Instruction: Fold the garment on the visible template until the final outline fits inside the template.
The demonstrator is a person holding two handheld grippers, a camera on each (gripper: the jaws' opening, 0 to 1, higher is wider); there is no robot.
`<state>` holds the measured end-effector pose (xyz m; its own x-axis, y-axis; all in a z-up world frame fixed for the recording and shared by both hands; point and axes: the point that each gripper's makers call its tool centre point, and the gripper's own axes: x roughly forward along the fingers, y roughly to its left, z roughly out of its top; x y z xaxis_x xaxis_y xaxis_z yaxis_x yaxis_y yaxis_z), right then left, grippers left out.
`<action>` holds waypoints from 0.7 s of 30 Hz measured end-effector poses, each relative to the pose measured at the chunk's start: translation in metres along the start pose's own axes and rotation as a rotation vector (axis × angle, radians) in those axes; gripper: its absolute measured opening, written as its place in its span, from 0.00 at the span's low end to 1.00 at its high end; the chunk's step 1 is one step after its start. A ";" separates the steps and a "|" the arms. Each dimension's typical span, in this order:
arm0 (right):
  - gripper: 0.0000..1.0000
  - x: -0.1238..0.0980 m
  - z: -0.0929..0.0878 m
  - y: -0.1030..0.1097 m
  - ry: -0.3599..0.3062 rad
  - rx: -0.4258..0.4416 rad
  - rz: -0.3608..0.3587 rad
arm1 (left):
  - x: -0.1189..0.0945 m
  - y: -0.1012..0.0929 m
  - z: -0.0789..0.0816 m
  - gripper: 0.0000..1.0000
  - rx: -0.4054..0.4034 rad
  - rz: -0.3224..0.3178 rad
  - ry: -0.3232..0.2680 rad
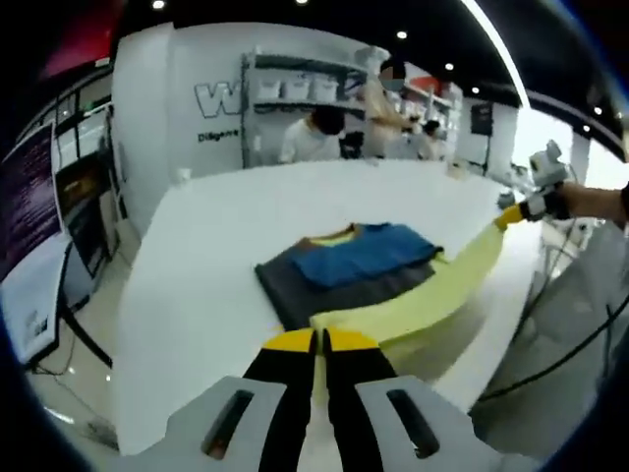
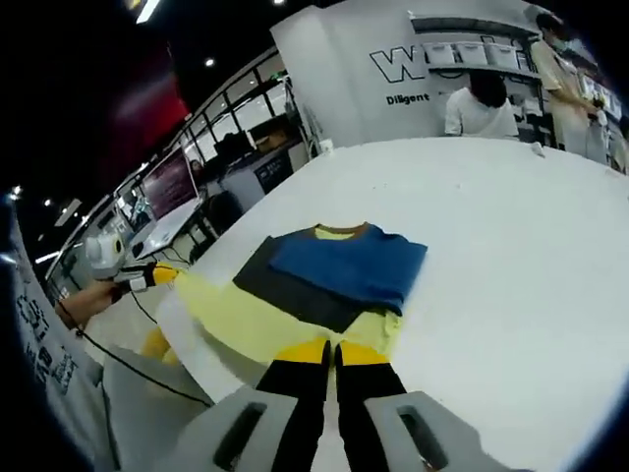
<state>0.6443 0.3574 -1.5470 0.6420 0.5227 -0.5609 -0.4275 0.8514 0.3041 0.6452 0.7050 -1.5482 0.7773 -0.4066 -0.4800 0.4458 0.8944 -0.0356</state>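
Lower centre of the left gripper view, the left tool is clenched on the yellow edge of the garment. At the right edge, the right tool pinches the far end, stretching a yellow band between them. The blue-and-yellow garment lies mid-frame over the dark grey template on the white tabletop.

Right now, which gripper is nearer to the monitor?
Left. The left gripper is off the table edge on the monitor side; the right gripper is at the garment, farther away.
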 end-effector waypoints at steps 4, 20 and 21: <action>0.00 0.009 0.026 -0.006 -0.050 0.023 0.006 | 0.017 0.009 0.025 0.00 0.021 -0.003 -0.034; 0.00 0.067 0.095 -0.046 -0.157 0.055 -0.003 | 0.095 0.057 0.074 0.00 0.088 0.000 -0.081; 0.00 0.071 0.096 -0.049 -0.159 0.062 -0.006 | 0.101 0.058 0.074 0.00 0.089 -0.001 -0.082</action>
<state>0.7724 0.3568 -1.5278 0.7390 0.5137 -0.4358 -0.3865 0.8532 0.3503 0.7823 0.7026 -1.5335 0.8091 -0.4244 -0.4066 0.4814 0.8754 0.0442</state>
